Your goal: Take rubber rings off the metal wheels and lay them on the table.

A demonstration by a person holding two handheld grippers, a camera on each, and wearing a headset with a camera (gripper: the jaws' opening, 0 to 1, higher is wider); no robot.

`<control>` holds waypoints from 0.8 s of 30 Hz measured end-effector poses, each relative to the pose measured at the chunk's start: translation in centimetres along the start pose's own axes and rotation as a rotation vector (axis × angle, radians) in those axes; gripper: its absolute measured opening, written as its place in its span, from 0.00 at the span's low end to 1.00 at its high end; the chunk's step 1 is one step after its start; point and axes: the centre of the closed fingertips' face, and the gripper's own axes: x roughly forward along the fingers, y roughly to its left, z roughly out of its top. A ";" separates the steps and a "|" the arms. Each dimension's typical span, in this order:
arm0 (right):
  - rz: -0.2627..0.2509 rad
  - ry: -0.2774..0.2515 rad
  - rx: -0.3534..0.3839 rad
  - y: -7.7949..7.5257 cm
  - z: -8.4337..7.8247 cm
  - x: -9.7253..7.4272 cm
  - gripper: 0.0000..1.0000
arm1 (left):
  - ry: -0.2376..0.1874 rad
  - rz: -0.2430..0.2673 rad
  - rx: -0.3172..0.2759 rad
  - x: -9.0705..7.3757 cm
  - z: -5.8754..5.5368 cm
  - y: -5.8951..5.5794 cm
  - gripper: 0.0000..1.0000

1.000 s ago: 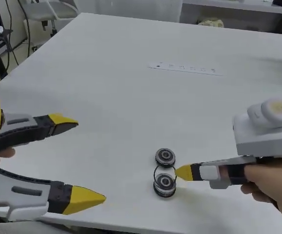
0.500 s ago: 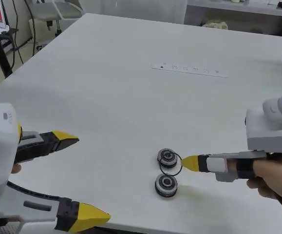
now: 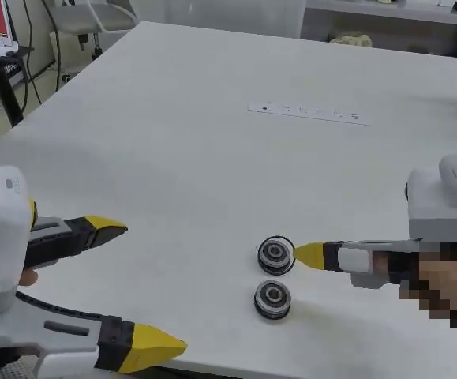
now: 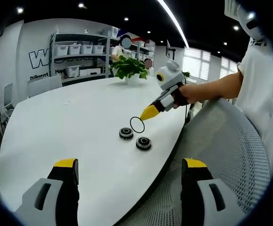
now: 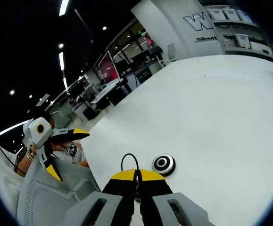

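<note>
White table point(image 3: 212, 158): right gripper point(image 5: 136, 175) pinches rubber ring point(image 4: 136, 125) above wheels point(image 4: 126, 133); left gripper point(image 4: 130, 165) spread.

Cannot trace ring point(image 5: 129, 154) below the closed jaws in right gripper view; in head view, can hardly tell it from far wheel point(image 3: 275, 254). Cuts left gripper point(image 3: 151, 287) off at left and bottom edges, right gripper point(image 3: 301, 254) at right edge. Cannot read marks on strip point(image 3: 309, 112) on desk point(image 3: 173, 118): too small.
</note>
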 end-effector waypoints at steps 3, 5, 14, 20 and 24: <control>0.017 -0.007 -0.025 0.6 0.0 0.3 0.00 | 0.001 0.000 0.002 0.0 0.0 0.0 0.87; 0.028 -0.001 -0.039 0.9 -0.2 0.5 0.00 | 0.005 -0.001 0.001 0.0 -0.1 -0.1 0.87; 0.045 0.068 -0.136 1.7 -2.0 1.7 0.00 | 0.012 -0.003 0.007 0.1 -0.2 -0.2 0.86; 0.065 0.071 -0.171 2.1 -2.3 2.0 0.00 | 0.023 -0.008 0.015 0.1 -0.3 -0.3 0.85; 0.087 0.058 -0.167 2.5 -2.4 2.2 0.00 | 0.027 -0.007 0.029 0.2 -0.3 -0.3 0.85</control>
